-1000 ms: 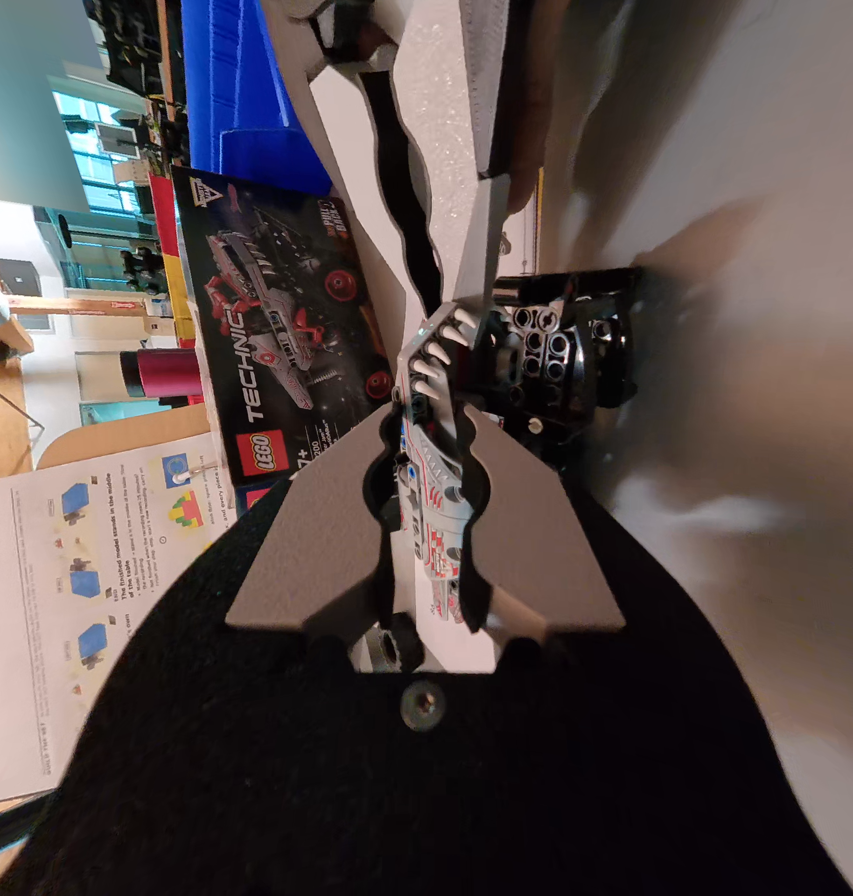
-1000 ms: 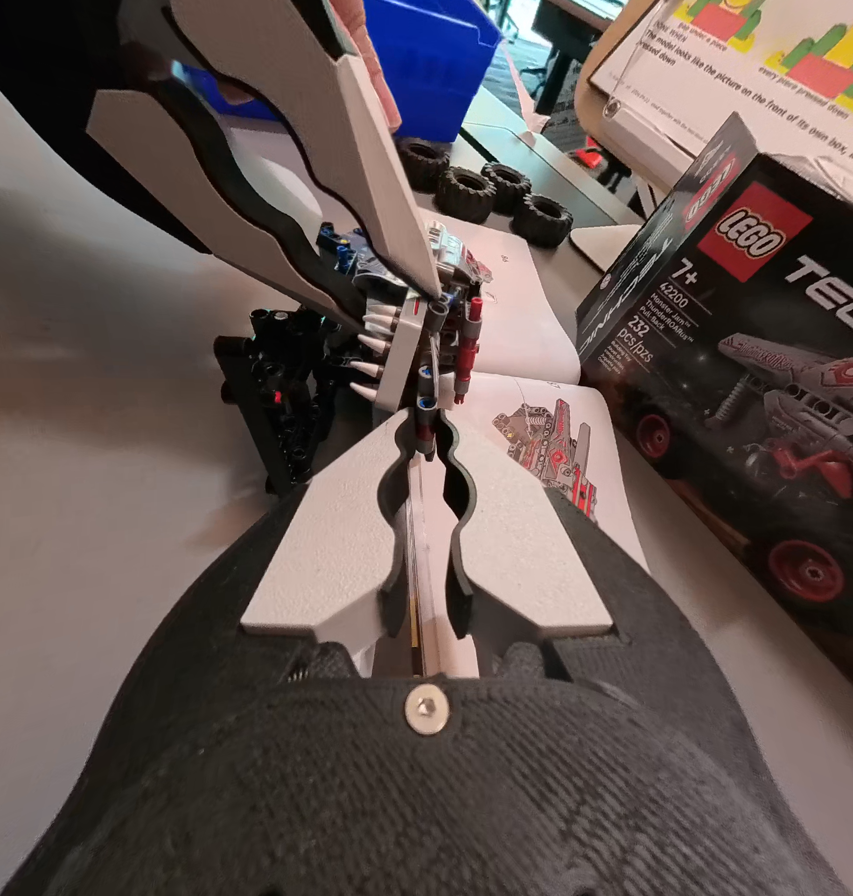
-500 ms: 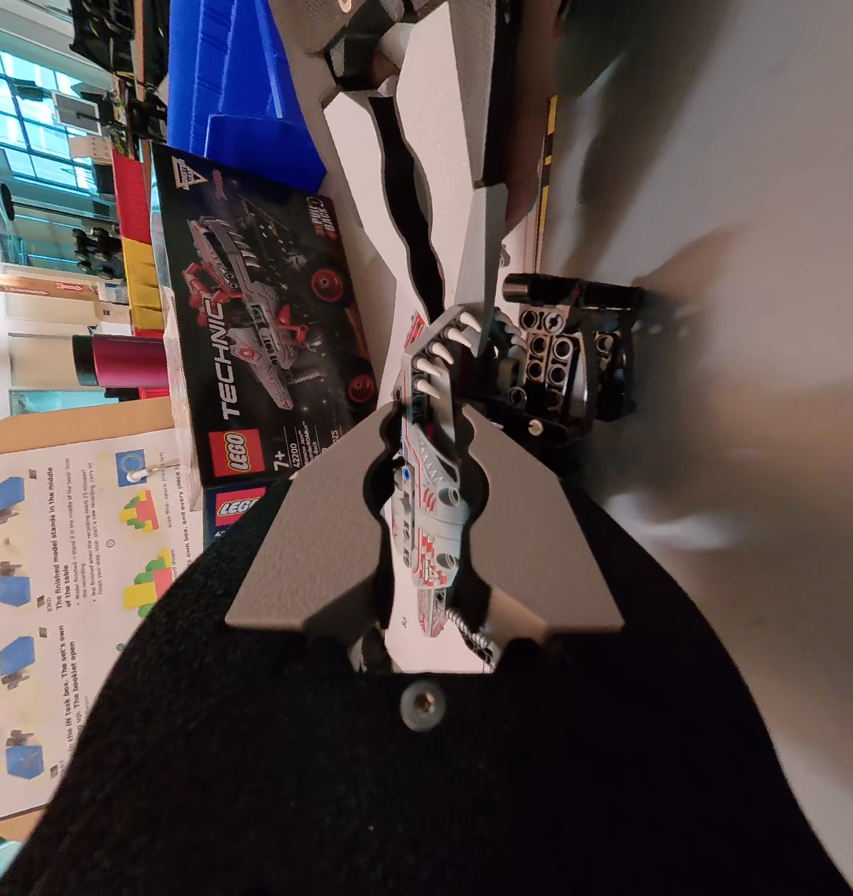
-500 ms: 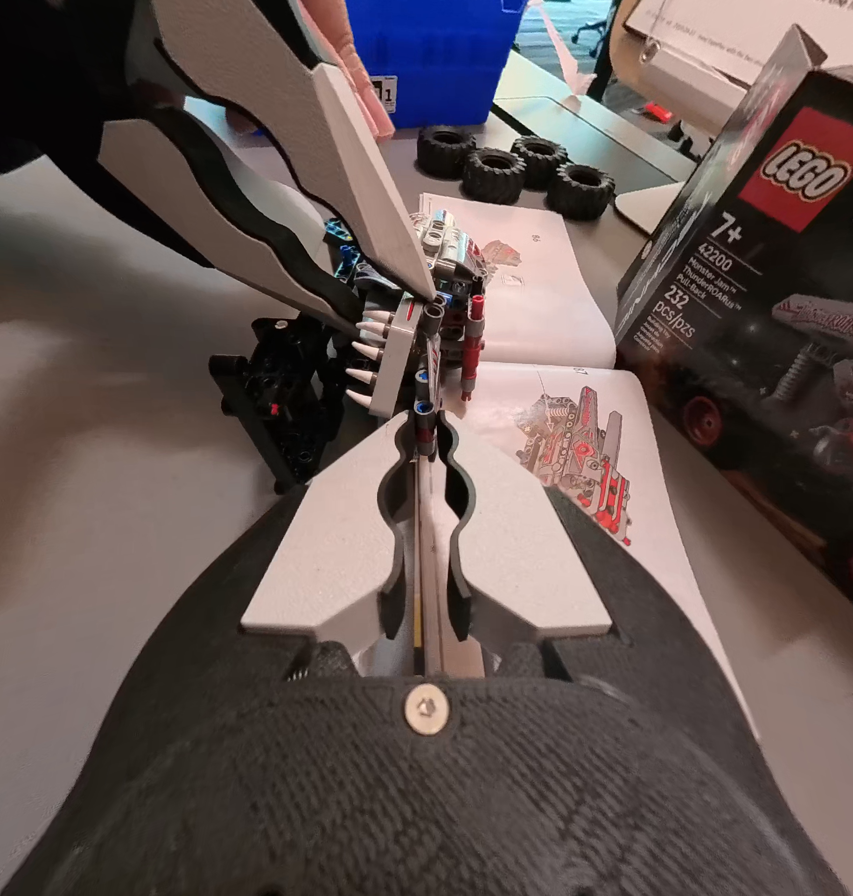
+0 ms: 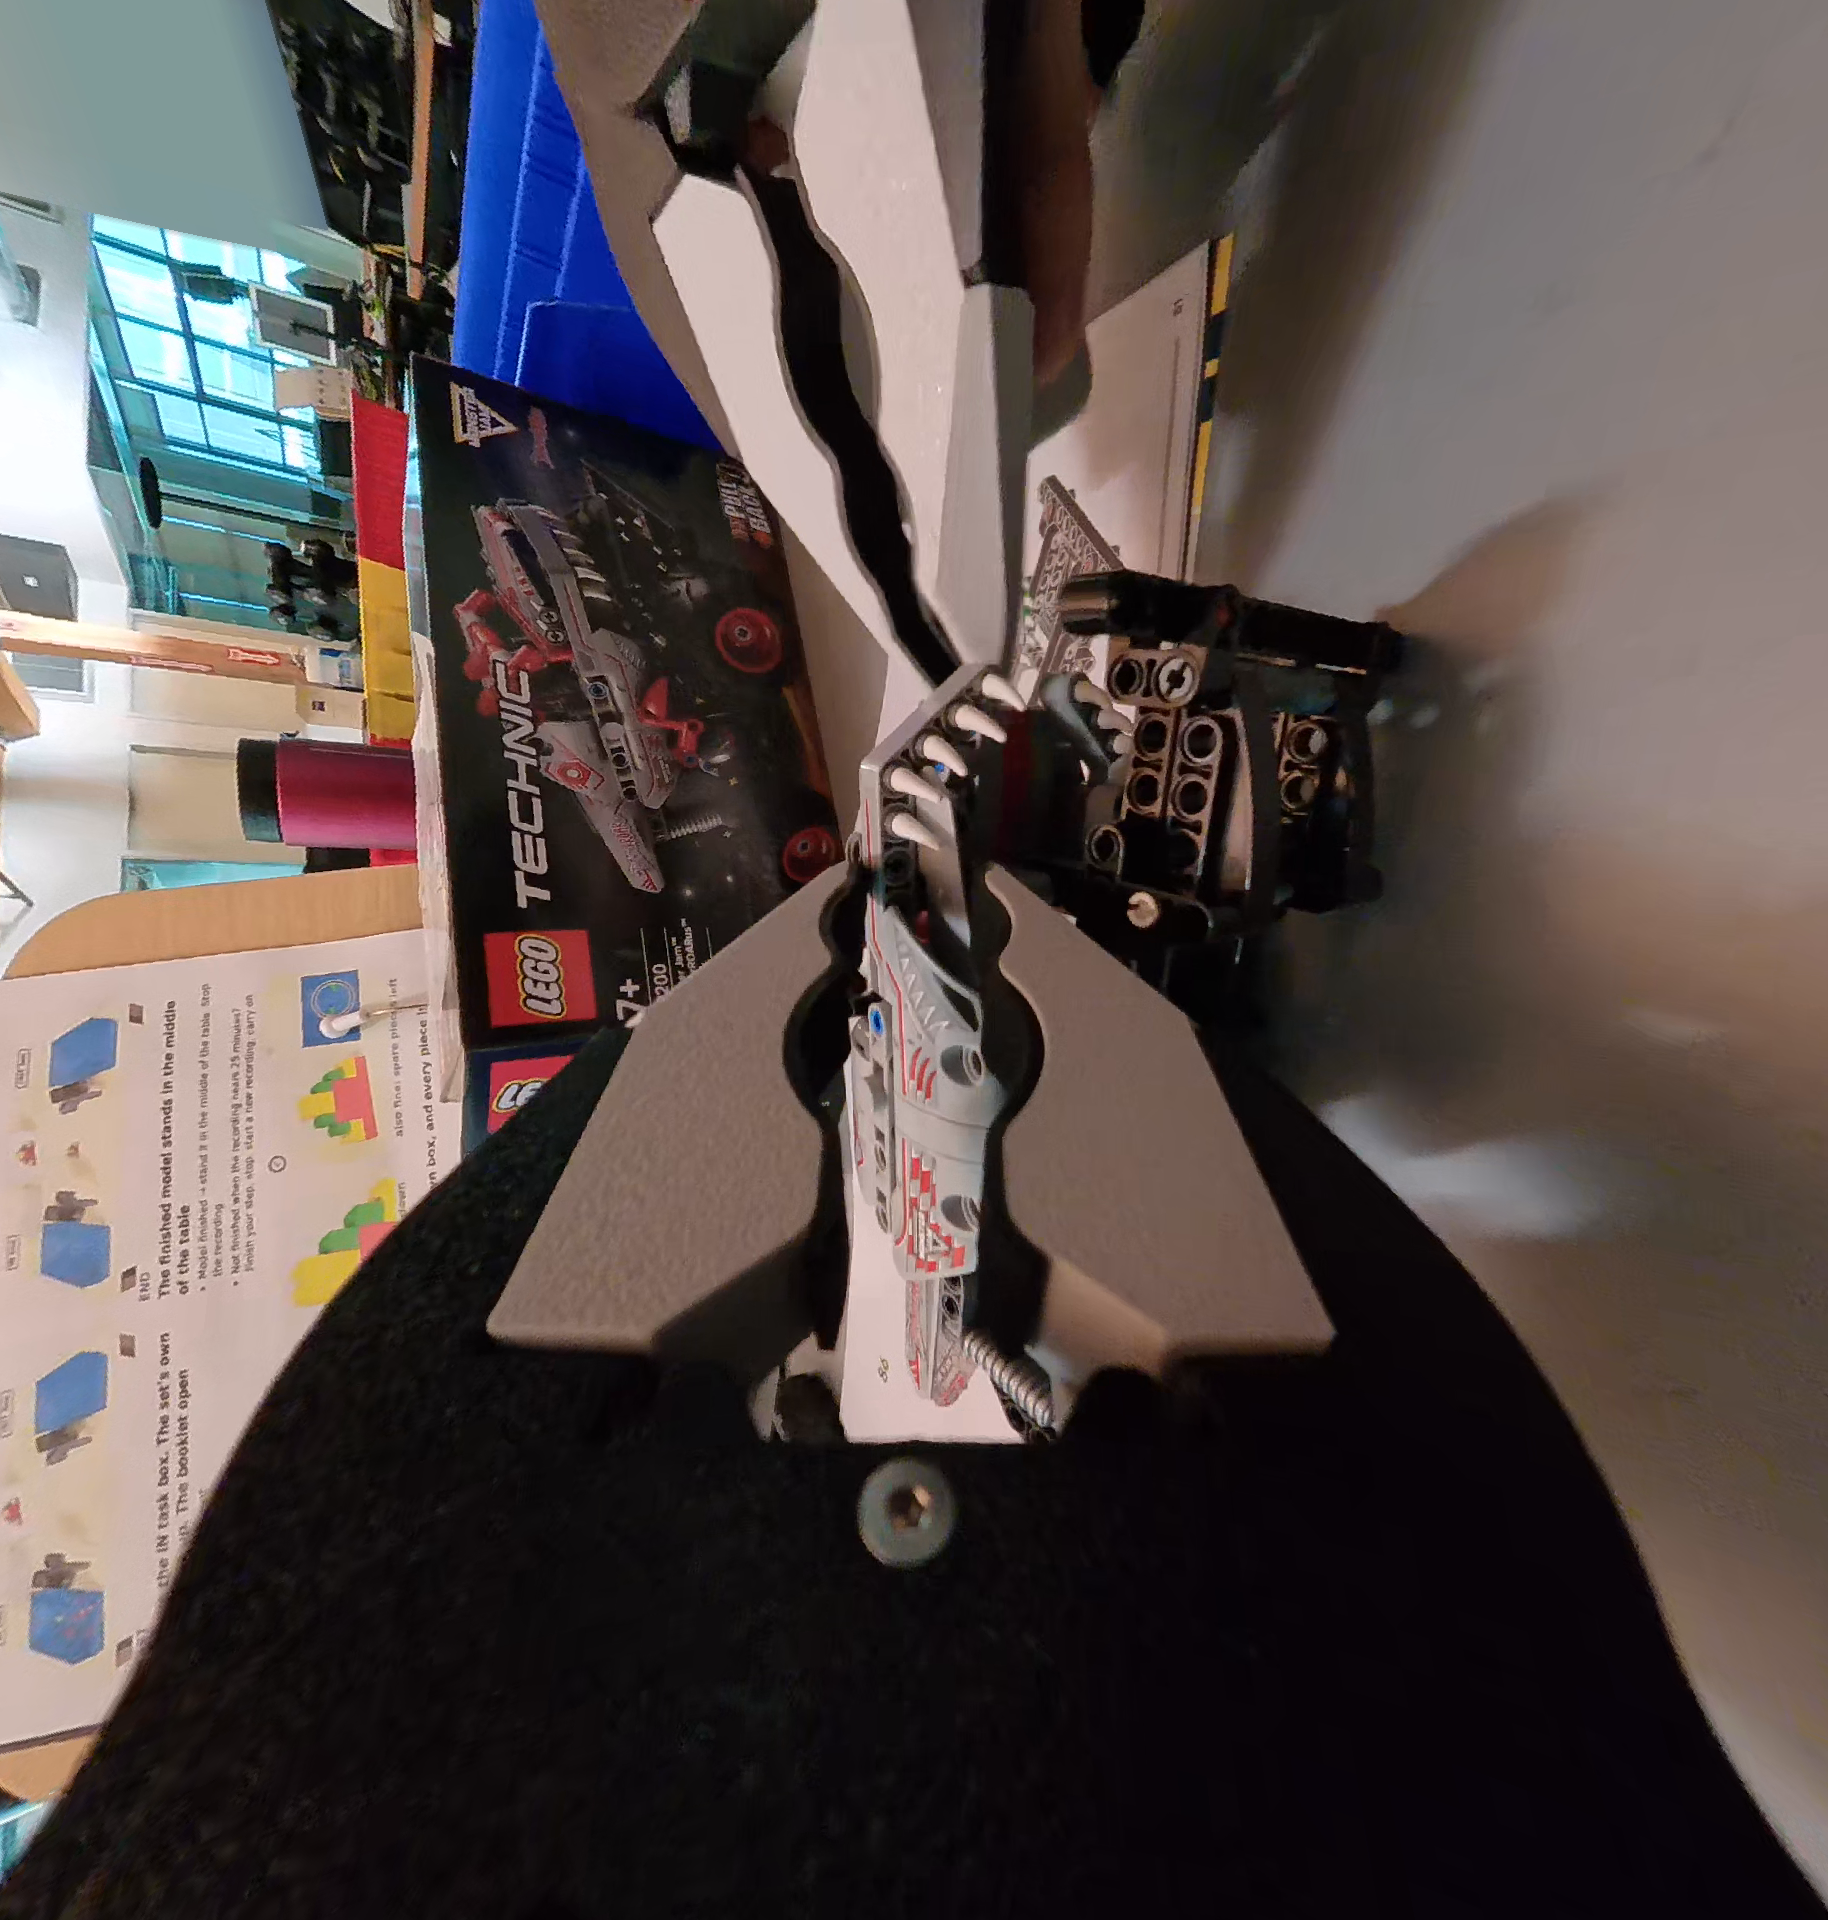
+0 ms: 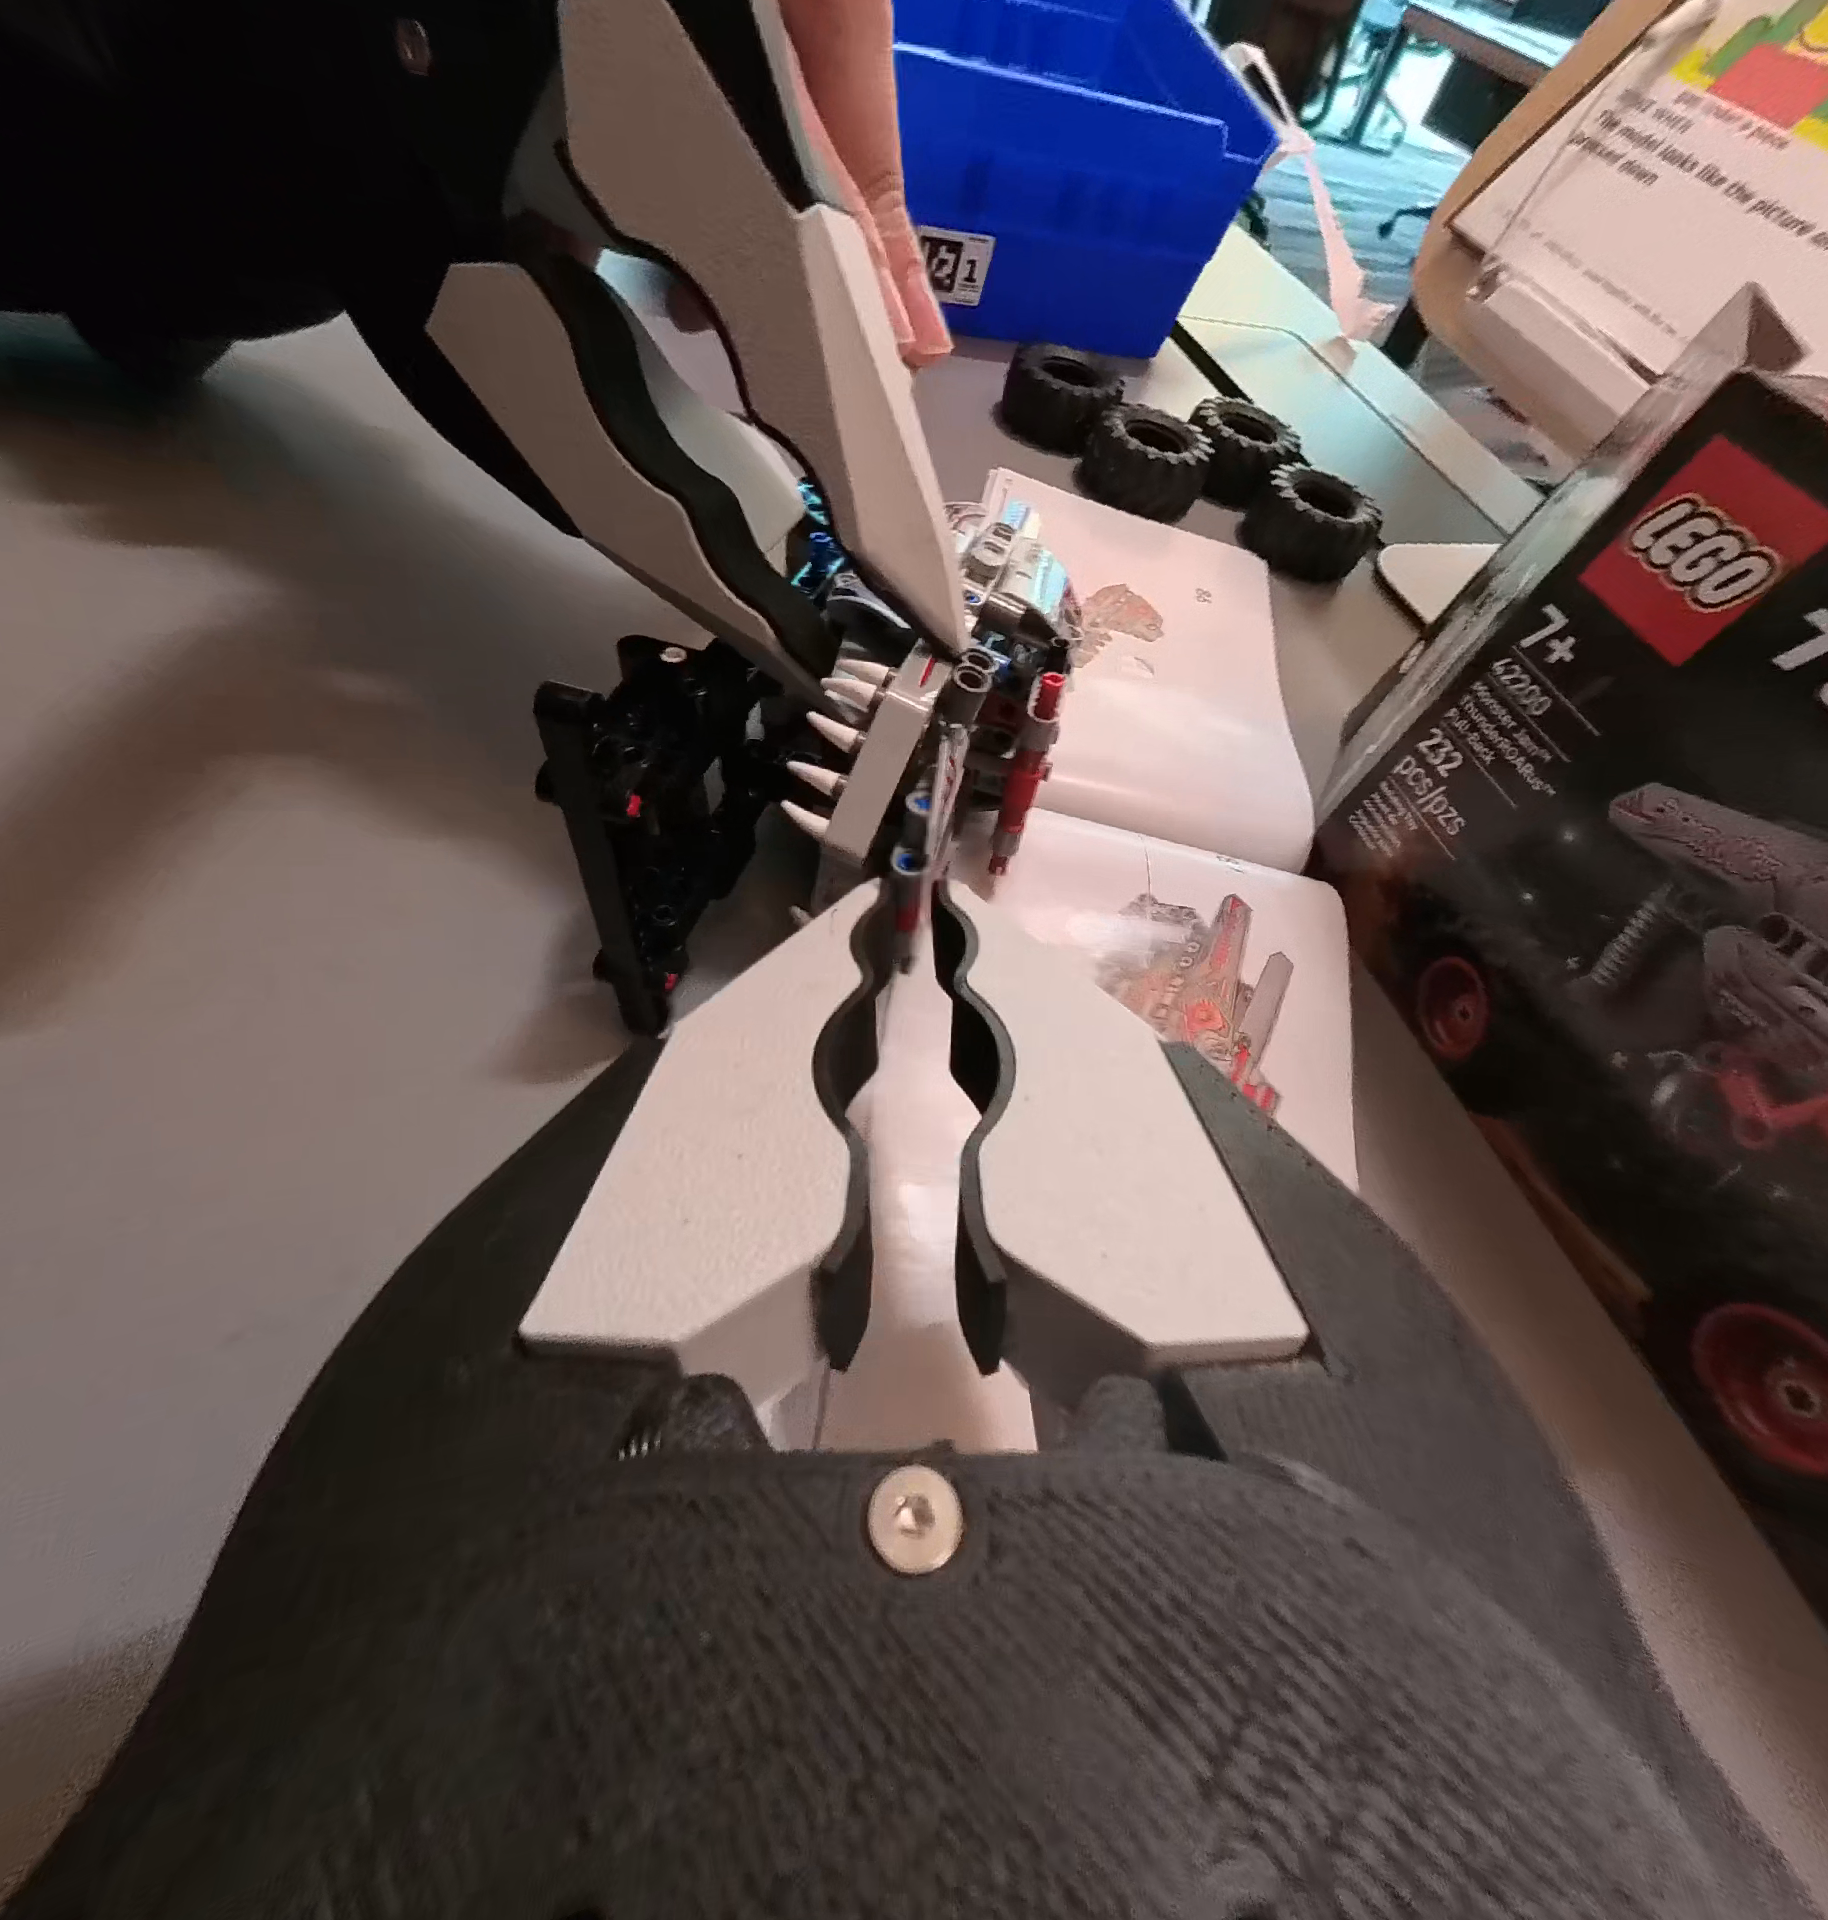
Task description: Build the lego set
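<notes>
The half-built model has a grey body (image 5: 920,1091) with white teeth and a black chassis frame (image 5: 1222,790). It is held on its side just above the white table. My left gripper (image 5: 915,894) is shut on the grey body, which fills the gap between its fingers. In the right wrist view the left gripper (image 6: 889,665) comes down from the upper left onto the model (image 6: 868,748). My right gripper (image 6: 910,904) is shut on a thin grey and red piece at the model's near edge. The right gripper also shows in the left wrist view (image 5: 951,644).
The open instruction booklet (image 6: 1180,748) lies under and behind the model. The set's box (image 6: 1616,831) stands to the right. Several black tyres (image 6: 1180,457) and a blue bin (image 6: 1076,177) are behind. A printed sheet (image 5: 162,1247) and a maroon bottle (image 5: 328,790) stand further off.
Both grippers keep their hold on the model. The model and both cameras have shifted slightly, and a small gap has opened between the toothed jaw and the black frame.
</notes>
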A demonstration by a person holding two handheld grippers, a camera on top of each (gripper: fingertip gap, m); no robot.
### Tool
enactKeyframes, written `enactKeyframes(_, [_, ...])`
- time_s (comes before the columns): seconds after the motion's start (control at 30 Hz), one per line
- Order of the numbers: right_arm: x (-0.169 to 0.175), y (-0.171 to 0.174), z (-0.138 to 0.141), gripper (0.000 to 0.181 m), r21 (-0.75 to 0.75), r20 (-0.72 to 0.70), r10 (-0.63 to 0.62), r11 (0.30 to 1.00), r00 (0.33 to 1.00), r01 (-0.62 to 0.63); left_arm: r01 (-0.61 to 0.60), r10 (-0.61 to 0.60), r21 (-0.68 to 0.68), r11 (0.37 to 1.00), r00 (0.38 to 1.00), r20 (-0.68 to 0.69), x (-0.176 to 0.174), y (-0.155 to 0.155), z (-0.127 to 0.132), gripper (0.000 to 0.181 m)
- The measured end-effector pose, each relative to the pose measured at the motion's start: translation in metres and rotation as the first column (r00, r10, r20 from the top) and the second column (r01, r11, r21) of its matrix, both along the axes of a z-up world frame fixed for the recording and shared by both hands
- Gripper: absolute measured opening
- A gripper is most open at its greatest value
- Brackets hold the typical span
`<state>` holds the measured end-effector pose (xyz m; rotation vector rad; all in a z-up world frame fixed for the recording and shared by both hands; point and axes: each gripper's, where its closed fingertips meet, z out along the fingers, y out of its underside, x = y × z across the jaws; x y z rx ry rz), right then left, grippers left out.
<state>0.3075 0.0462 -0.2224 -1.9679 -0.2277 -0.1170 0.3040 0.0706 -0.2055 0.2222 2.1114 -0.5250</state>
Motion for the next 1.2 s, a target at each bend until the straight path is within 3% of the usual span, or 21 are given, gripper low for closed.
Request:
enactKeyframes(0.13, [0.007,0.001,0.014,0.003,0.079,-0.045,-0.013,0.997,0.999,0.016,0.001,-0.001,-0.020,1.000,1.000,0.002,0.000,0.000,0.000,0.017])
enactKeyframes(0.73, [0.001,0.009,0.010,0.000,0.114,-0.044,0.004,0.993,0.999,0.001,0.009,-0.008,-0.029,1.000,1.000,0.012,0.000,0.001,0.001,0.017])
enactKeyframes(0.83, [0.003,0.010,0.008,0.000,0.100,-0.048,-0.035,0.994,0.998,0.040,-0.010,0.009,-0.034,0.999,1.000,-0.024,0.001,0.002,-0.001,0.016])
enactKeyframes(0.97, [0.008,0.010,0.004,0.000,0.058,-0.164,-0.094,0.993,0.982,0.105,-0.021,0.019,-0.021,1.000,0.997,-0.069,0.004,0.002,-0.003,0.016])
enactKeyframes(1.2, [0.012,0.011,0.000,0.000,0.027,-0.193,-0.162,0.985,0.968,0.171,-0.029,0.026,-0.012,1.000,0.983,-0.181,0.007,0.001,-0.008,0.016])
